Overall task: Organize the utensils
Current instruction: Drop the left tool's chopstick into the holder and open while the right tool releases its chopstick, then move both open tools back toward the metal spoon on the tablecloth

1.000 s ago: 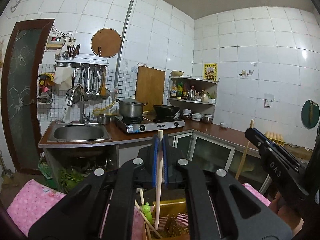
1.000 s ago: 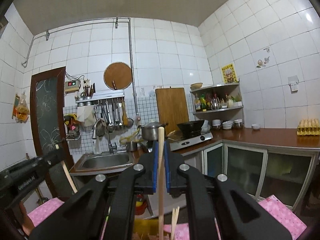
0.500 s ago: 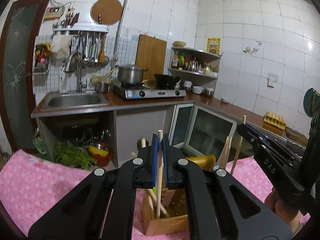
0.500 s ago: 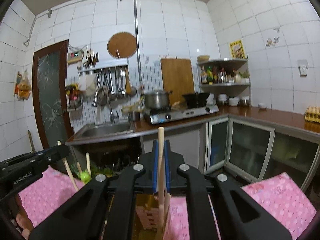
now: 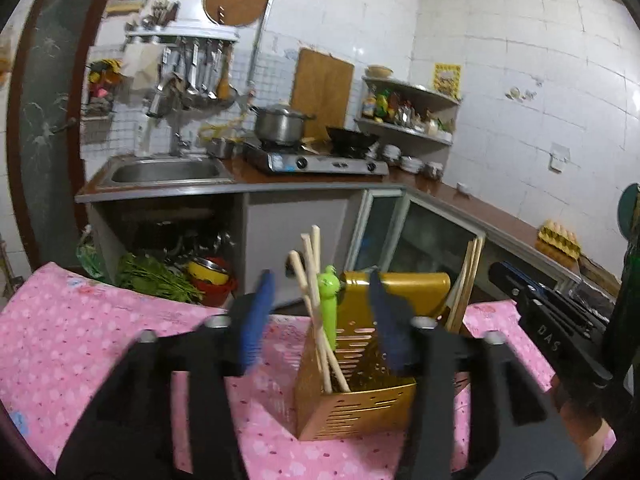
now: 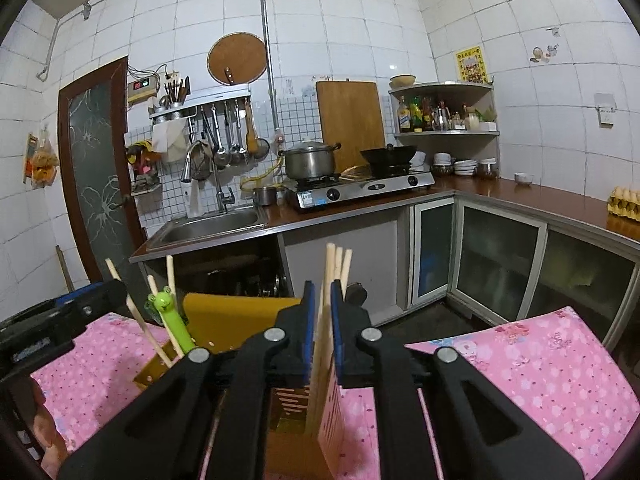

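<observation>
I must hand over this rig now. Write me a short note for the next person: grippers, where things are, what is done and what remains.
Left gripper: open, empty, above the gold holder.
Right gripper: jaws slightly apart around chopsticks standing in the holder's right side; whether it grips them is unclear.
Holder stands on the pink cloth; its left compartment has chopsticks and a green frog utensil.
Left: check the right gripper is free, then withdraw both. No loose utensils visible.

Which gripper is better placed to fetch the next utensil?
Left. The left gripper is open and empty over the gold holder. The right gripper has its jaws close around a chopstick standing in the holder.
</observation>
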The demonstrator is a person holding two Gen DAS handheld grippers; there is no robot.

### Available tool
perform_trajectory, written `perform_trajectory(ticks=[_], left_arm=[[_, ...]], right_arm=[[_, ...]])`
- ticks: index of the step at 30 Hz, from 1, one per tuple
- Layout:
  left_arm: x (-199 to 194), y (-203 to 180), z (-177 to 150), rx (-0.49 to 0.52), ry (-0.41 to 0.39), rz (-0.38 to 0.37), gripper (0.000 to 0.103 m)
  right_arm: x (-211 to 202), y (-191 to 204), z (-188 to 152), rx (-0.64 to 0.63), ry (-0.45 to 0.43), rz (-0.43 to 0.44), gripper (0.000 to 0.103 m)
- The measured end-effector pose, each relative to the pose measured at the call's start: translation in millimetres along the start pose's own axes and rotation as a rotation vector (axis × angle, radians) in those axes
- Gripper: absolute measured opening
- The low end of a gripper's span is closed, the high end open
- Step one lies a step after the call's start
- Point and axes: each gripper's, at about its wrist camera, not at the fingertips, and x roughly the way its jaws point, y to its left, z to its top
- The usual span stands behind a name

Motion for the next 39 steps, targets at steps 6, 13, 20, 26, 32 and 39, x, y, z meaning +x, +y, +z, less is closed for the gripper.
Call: perform_trajectory(ticks=[6,13,20,26,32,39], left_arm=[[-34,-2,1,0.014,-0.013,0.013,0.072],[-81,1,-12,0.041,-0.019,0.034,0.091],[-107,14,-48,0.044,0.023,0.065,0.098],[-116,40,-86,0.023,0.115,0.093,0.098],[-139,56,-124,0.060,0.173,0.122,0.098],[-164,89,-158,0.079,0.246,0.165,0.098]], right_arm=[[-32,4,7,-0.013,-0.016,-0.015,0.046],[-75,1,-13,-0.007,0.047,-0.046,0.053],[-107,3,-67,-0.002,0.147,-0.078,0.053],[-128,11,-119,0.005,0.214,-0.093,0.053],[-150,22,-155,-0.002,0.268,-0.096,0.053],[-171,45,-183,-0.012,0.323,-0.096,0.053]])
